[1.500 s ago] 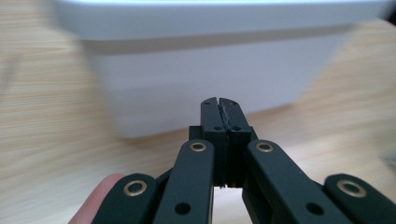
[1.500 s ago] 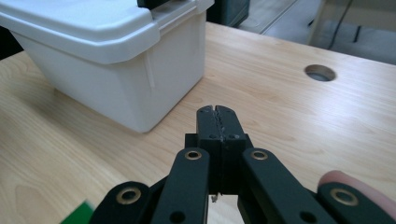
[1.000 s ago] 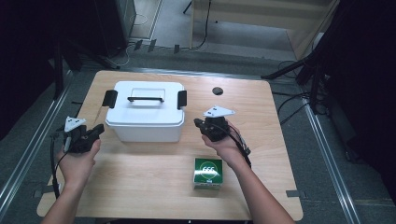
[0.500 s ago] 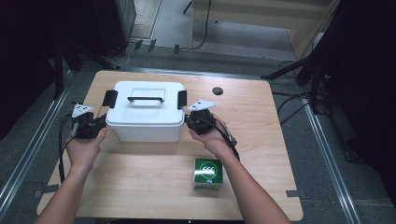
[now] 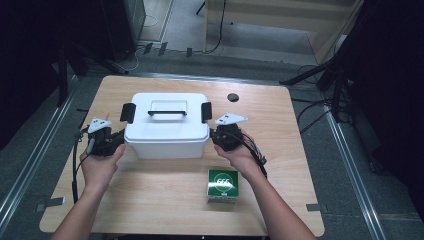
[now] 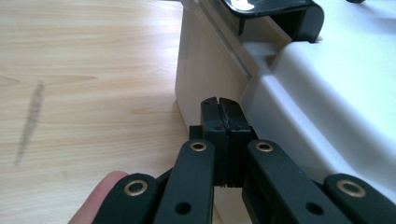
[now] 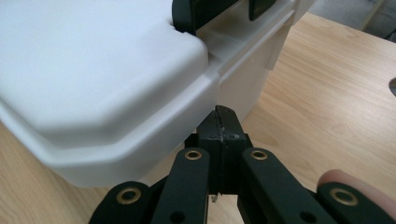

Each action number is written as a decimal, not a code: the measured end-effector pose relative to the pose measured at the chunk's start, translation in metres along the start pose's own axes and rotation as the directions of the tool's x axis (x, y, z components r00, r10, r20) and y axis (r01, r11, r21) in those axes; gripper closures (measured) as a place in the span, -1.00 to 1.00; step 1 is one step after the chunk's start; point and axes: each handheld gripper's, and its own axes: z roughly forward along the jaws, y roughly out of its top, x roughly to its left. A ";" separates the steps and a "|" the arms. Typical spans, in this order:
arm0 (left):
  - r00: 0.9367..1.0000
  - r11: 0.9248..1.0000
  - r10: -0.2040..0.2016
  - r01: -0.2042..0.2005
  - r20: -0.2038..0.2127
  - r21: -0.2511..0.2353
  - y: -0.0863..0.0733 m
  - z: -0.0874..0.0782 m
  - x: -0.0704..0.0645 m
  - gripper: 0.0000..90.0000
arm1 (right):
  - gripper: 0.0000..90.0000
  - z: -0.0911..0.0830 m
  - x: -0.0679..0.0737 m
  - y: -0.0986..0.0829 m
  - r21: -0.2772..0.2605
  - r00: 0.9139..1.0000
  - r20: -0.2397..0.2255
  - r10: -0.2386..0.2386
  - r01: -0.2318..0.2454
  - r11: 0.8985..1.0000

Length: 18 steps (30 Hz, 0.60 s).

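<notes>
My left claw (image 5: 116, 140) sits at the left end of the white box (image 5: 166, 131), its jaws pressed flat together with nothing between them. In the left gripper view the closed tips (image 6: 221, 108) lie against the box wall (image 6: 201, 70), just under the edge of the lid (image 6: 327, 84). The black latch (image 6: 275, 14) on that end stands above and beyond the tips.

My right claw (image 5: 216, 138) is at the right end of the box, and its jaws are also shut on nothing. In the right gripper view the tips (image 7: 223, 122) are tucked beneath the overhanging rim of the lid (image 7: 93, 70), close against the wall; whether they actually touch it I cannot tell. The right-hand latch (image 7: 187, 14) shows at the top of that view.

The box stands in the middle of the wooden surface (image 5: 150, 200), lid on, with its handle (image 5: 167, 112) lying flat on top and a black latch at each end (image 5: 128, 112). My two claws flank it, one at each short end, near the front corners.

A small green carton (image 5: 223, 184) rests on the surface in front of the box, toward the right, just beside my right forearm and apart from the box. A dark round hole (image 5: 233, 97) marks the surface behind the box on the right.
</notes>
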 end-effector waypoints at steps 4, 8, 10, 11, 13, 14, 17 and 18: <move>1.000 1.000 0.007 -0.007 0.007 0.000 -0.005 -0.004 -0.010 1.00 | 1.00 -0.011 0.001 -0.008 0.003 1.000 0.000 0.010 -0.010 1.000; 1.000 1.000 0.011 -0.011 0.001 -0.004 -0.009 -0.008 -0.014 1.00 | 1.00 -0.018 0.006 -0.013 0.003 1.000 -0.003 0.011 -0.011 1.000; 1.000 1.000 0.012 -0.012 0.000 -0.004 -0.013 -0.014 -0.016 1.00 | 1.00 -0.021 0.009 -0.016 0.001 1.000 -0.003 0.009 -0.009 1.000; 1.000 1.000 0.012 -0.012 0.000 -0.004 -0.013 -0.014 -0.016 1.00 | 1.00 -0.021 0.009 -0.016 0.001 1.000 -0.003 0.009 -0.009 1.000; 1.000 1.000 0.018 -0.018 -0.004 -0.004 -0.016 -0.018 -0.017 1.00 | 1.00 -0.023 0.013 -0.018 0.001 1.000 -0.001 0.014 -0.014 1.000; 1.000 1.000 0.018 -0.018 -0.005 -0.003 -0.017 -0.019 -0.017 1.00 | 1.00 -0.024 0.014 -0.019 0.001 1.000 0.001 0.009 -0.009 1.000; 1.000 1.000 0.013 -0.013 -0.010 -0.002 -0.018 -0.023 -0.017 1.00 | 1.00 -0.027 0.020 -0.019 0.022 1.000 -0.003 0.014 -0.014 1.000; 1.000 1.000 0.013 -0.013 -0.012 -0.004 -0.019 -0.024 -0.016 1.00 | 1.00 -0.028 0.022 -0.019 0.029 1.000 -0.004 0.013 -0.013 1.000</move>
